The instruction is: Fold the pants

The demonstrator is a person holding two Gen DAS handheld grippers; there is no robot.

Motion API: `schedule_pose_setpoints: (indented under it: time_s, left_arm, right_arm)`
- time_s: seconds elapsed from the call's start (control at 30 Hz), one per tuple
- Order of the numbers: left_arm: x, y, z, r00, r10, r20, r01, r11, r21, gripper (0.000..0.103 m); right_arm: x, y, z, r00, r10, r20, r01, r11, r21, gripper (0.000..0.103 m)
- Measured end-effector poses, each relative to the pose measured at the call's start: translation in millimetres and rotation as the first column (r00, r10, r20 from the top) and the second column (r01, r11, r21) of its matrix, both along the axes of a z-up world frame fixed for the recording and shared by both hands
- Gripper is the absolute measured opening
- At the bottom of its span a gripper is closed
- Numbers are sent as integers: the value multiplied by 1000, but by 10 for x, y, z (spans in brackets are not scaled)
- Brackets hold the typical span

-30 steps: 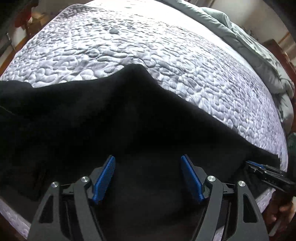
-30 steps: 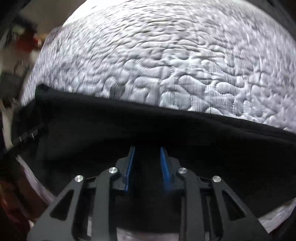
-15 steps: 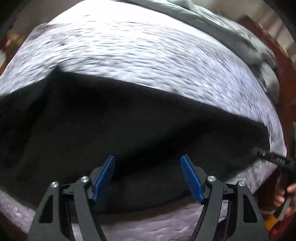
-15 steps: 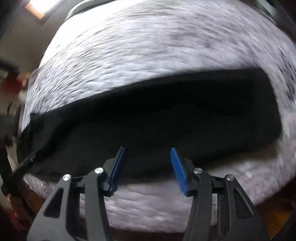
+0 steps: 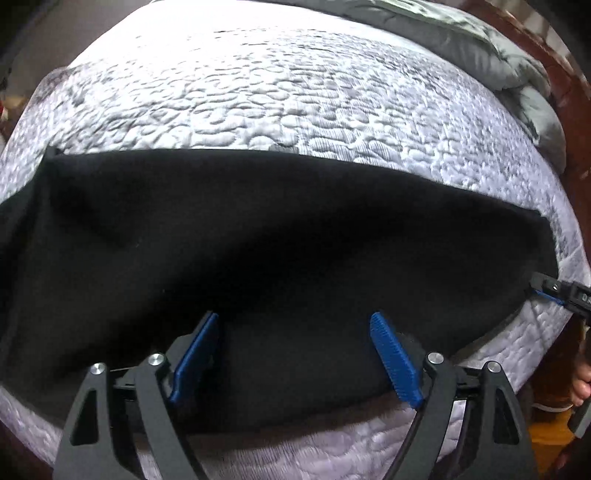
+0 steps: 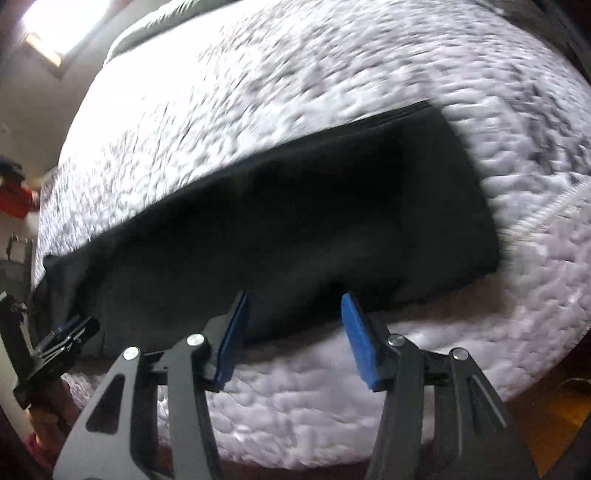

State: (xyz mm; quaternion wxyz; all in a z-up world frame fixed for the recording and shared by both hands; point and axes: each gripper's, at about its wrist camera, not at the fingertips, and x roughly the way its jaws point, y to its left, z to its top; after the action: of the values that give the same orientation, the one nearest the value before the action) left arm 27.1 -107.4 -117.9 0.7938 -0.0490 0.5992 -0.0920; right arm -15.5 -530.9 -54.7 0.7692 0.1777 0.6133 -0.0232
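Observation:
The black pants (image 5: pixel 280 236) lie flat as one long band across the near edge of a white quilted mattress (image 5: pixel 295 96). My left gripper (image 5: pixel 293 336) is open and empty, its blue pads just above the pants' near edge. My right gripper (image 6: pixel 293 314) is open and empty over the near edge of the pants (image 6: pixel 295 206), close to their right end. The right gripper's tip (image 5: pixel 550 291) shows at the far right of the left wrist view. The left gripper (image 6: pixel 70 332) shows at the far left of the right wrist view.
A grey duvet (image 5: pixel 480 55) is bunched at the far right of the mattress beside a dark wooden bed frame (image 5: pixel 569 96). The mattress front edge (image 6: pixel 332 413) drops to a wooden floor (image 6: pixel 554 417). A bright window (image 6: pixel 59 26) is at upper left.
My right gripper opened and let go of the pants, then pulled back and up. The pants' raised fold dropped and now lies flat. My left gripper stayed open and drew back.

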Motion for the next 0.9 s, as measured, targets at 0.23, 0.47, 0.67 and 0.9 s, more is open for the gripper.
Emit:
schedule_pose_setpoints:
  time_s: [0.23,0.47,0.67,0.9]
  left_arm:
    - [10,-287,85,999,-30,33,31,999,-35,83]
    - [78,-398,-43,1000,-17,-3,17,1000,-12,84]
    - [157,-469,-67,1000,-25,6,25,999,28,88]
    - [150,-525,-29,999,-30,13,29,999,22,89]
  right_arm:
    - [-39,-836,258,988,-142,57,144,989,-27,53]
    - [526,-932,-36,996,-88,5,89,993,-72,41]
    - [588,-987,6,996,-70,48,72,997,-38,6]
    - [479,-1079,152,991,-83,109,83,997,1,5]
